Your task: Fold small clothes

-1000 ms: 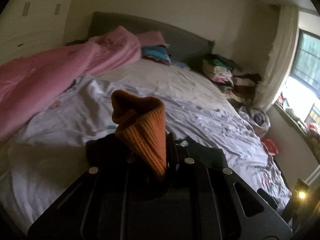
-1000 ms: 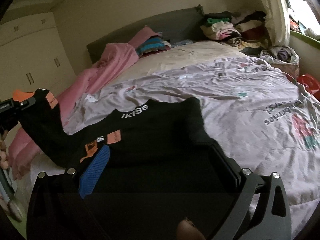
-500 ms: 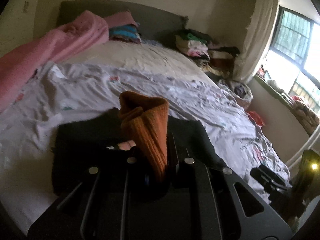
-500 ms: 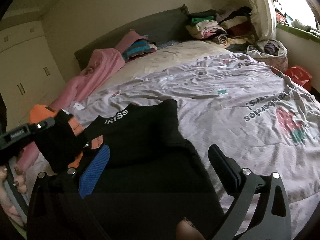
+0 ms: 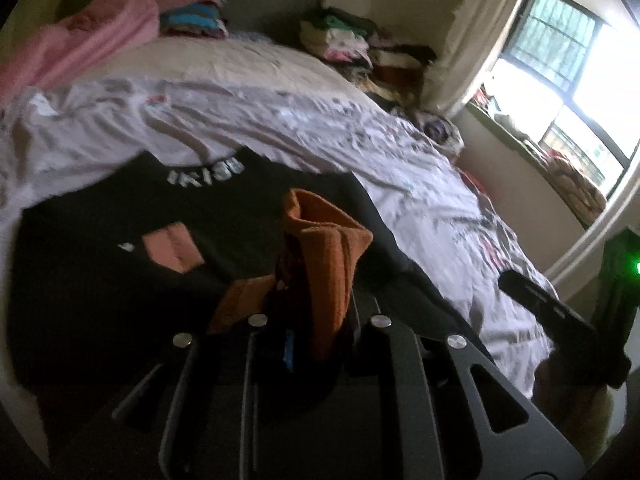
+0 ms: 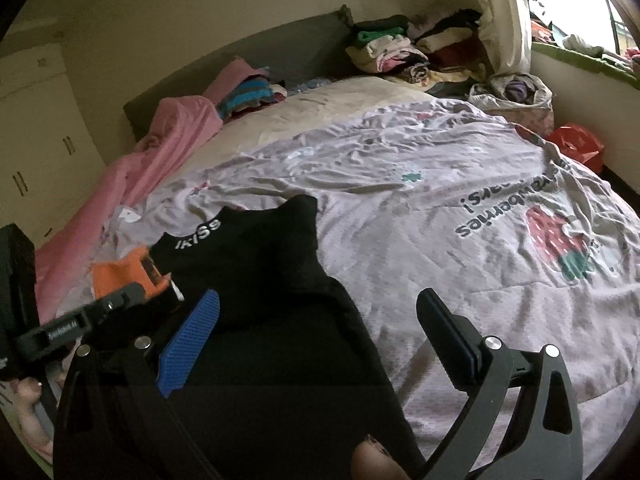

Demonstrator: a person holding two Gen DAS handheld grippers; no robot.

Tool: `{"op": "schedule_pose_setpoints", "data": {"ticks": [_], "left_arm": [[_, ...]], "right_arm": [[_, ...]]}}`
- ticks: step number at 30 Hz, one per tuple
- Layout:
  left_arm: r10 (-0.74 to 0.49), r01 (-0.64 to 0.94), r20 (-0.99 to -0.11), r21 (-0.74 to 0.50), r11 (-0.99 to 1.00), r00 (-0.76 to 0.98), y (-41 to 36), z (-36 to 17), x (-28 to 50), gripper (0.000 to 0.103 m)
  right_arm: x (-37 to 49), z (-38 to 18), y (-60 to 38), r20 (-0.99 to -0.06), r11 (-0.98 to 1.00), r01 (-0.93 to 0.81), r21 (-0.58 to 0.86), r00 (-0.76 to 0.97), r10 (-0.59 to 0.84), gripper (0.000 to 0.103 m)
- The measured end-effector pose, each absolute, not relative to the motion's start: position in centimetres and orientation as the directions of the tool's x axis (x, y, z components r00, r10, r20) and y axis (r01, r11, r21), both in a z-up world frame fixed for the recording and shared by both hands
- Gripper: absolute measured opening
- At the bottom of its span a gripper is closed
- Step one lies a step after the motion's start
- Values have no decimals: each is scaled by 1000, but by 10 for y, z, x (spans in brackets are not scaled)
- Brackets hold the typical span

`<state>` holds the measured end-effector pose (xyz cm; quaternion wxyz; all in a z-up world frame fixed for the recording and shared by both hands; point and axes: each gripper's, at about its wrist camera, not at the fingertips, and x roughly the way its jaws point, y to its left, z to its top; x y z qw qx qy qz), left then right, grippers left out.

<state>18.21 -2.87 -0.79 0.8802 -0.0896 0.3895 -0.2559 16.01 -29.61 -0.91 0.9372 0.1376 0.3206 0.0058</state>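
A small black garment [image 5: 224,208] with white collar lettering and orange patches lies on the pale bed sheet [image 5: 248,120]; it also shows in the right wrist view [image 6: 264,256]. My left gripper [image 5: 316,320] is shut on the garment's orange ribbed cuff [image 5: 332,256], holding it over the black cloth. In the right wrist view the left gripper [image 6: 100,312] sits at the left with the orange cuff [image 6: 120,276]. My right gripper [image 6: 320,332] is open and empty, its blue pad [image 6: 188,340] over the garment's near edge.
A pink blanket [image 6: 132,184] lies along the bed's left side. Folded clothes [image 6: 400,52] are piled at the headboard's right corner. A bag of laundry [image 6: 516,96] and a red bag [image 6: 576,144] stand beside the bed under the window [image 5: 560,56].
My left gripper has carried the orange cuff to the right and inward over the black garment. The right gripper has stayed open and shifted slightly.
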Motion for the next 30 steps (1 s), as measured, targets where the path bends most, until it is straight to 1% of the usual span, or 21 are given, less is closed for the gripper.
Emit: {"op": "schedule_pose_setpoints", "data": {"ticks": [1, 3, 4, 6, 7, 8, 9, 10, 11, 13, 16, 17, 18, 19, 20, 22, 24, 25, 26, 30], "left_arm": [[-538, 390, -643, -372, 842, 546, -30, -12, 183, 14], [-570, 399, -641, -409, 821, 514, -31, -19, 184, 31], [-582, 402, -639, -422, 812, 504, -30, -20, 184, 35], [-601, 411, -631, -441, 798, 491, -27, -20, 183, 46], [-608, 412, -622, -448, 793, 493, -25, -19, 183, 49], [-613, 412, -615, -455, 789, 495, -23, -17, 183, 56], [-623, 409, -602, -470, 782, 499, -18, -16, 184, 61], [-622, 402, -596, -474, 783, 508, -13, -15, 185, 62], [-608, 391, -598, -465, 794, 523, -9, -13, 187, 64], [-512, 327, -626, -394, 859, 589, 6, -10, 193, 68], [-407, 252, -647, -323, 912, 645, 27, -11, 199, 74], [-365, 228, -650, -288, 930, 667, 34, -11, 199, 80], [-315, 203, -650, -243, 949, 691, 42, -11, 199, 81], [-291, 189, -649, -224, 956, 703, 49, -11, 199, 81], [-273, 175, -648, -213, 961, 711, 55, -12, 199, 82], [-241, 141, -648, -203, 969, 722, 71, -12, 203, 84], [-229, 104, -646, -225, 969, 728, 88, -12, 205, 85], [-229, 92, -644, -240, 966, 730, 96, -11, 206, 85], [-224, 68, -642, -258, 964, 733, 107, -11, 207, 85], [-175, -21, -638, -287, 958, 750, 137, -8, 206, 85]], "right_arm": [[161, -10, -297, -603, 962, 83, 260, 792, 94, 98], [164, -13, -298, -614, 961, 89, 260, 784, 94, 98], [165, -15, -298, -621, 961, 91, 262, 778, 95, 98], [168, -19, -297, -635, 961, 91, 261, 766, 100, 98], [169, -21, -295, -642, 962, 88, 258, 760, 102, 98], [171, -23, -292, -649, 964, 86, 253, 754, 103, 98], [173, -26, -288, -658, 966, 78, 245, 745, 107, 98], [175, -28, -283, -663, 968, 71, 242, 740, 112, 98], [177, -31, -277, -673, 970, 57, 237, 730, 122, 98], [183, -38, -261, -698, 972, 21, 232, 699, 152, 98], [190, -52, -237, -735, 970, -25, 240, 648, 199, 98], [193, -57, -227, -743, 969, -41, 245, 634, 214, 98], [195, -61, -219, -744, 968, -54, 246, 630, 224, 97], [198, -67, -208, -756, 969, -68, 238, 613, 229, 88], [201, -72, -201, -769, 970, -77, 231, 596, 230, 76], [206, -81, -187, -785, 967, -89, 237, 569, 245, 70], [208, -83, -177, -780, 973, -102, 209, 583, 228, 44], [207, -80, -174, -769, 970, -125, 208, 593, 241, 20], [207, -77, -171, -761, 970, -137, 200, 602, 242, 13], [205, -48, -157, -704, 968, -223, 113, 670, 236, 12]]}}
